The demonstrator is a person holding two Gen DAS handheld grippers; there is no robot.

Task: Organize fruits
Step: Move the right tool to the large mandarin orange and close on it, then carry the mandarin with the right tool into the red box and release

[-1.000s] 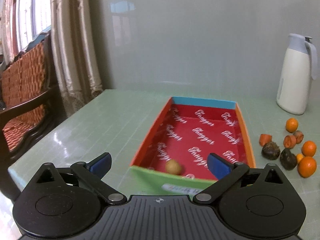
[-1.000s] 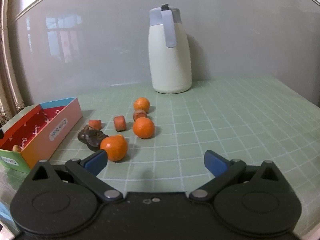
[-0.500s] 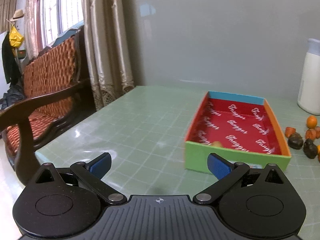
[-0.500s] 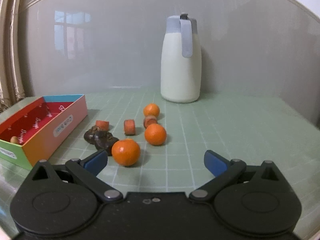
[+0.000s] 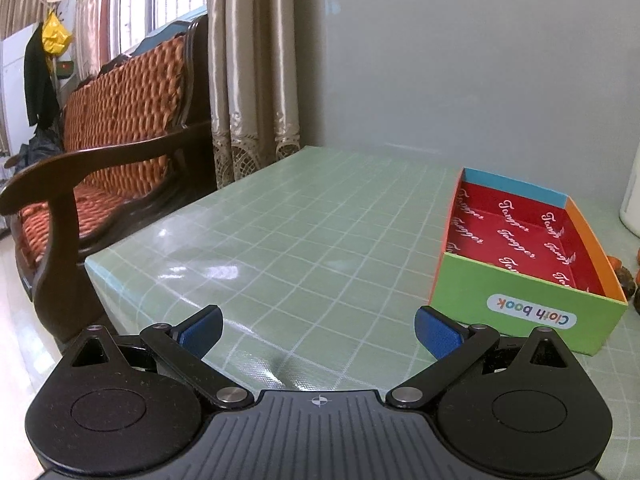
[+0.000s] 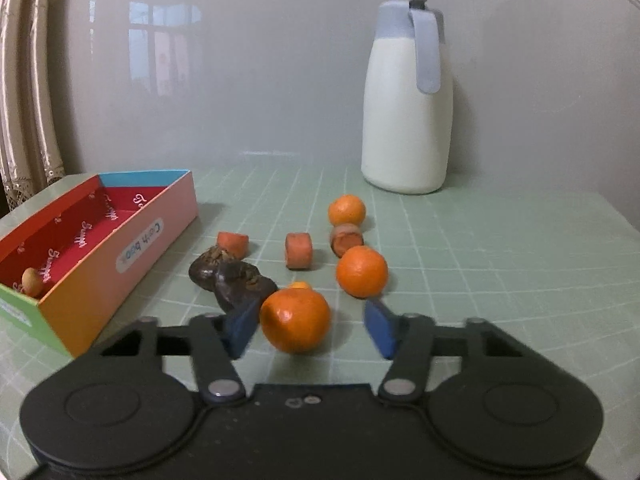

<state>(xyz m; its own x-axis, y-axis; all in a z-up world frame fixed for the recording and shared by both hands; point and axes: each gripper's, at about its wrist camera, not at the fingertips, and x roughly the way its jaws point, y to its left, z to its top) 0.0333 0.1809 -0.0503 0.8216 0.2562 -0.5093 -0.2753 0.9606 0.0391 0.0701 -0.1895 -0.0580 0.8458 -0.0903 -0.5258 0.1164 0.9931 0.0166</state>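
Several fruits lie on the green table in the right wrist view: a near orange (image 6: pixel 295 320), two more oranges (image 6: pixel 362 271) (image 6: pixel 347 210), dark wrinkled fruits (image 6: pixel 236 280) and orange cut pieces (image 6: pixel 298 250). My right gripper (image 6: pixel 310 328) is closing with the near orange between its pads; the left pad is at its skin, while a gap shows at the right pad. The colourful box (image 6: pixel 140 248) at the left holds one small tan fruit (image 6: pixel 32 280). My left gripper (image 5: pixel 318 328) stands open over bare table, left of the box (image 5: pixel 528 316).
A white jug (image 6: pixel 408 120) with a grey lid stands at the back by the wall. A wooden chair (image 5: pixel 112 128) with an orange cushion sits past the table's left edge (image 5: pixel 92 268), with curtains behind it.
The right gripper has come forward onto the near orange and its jaws have narrowed around it. The left gripper has swung left, away from the box, which now sits at the right.
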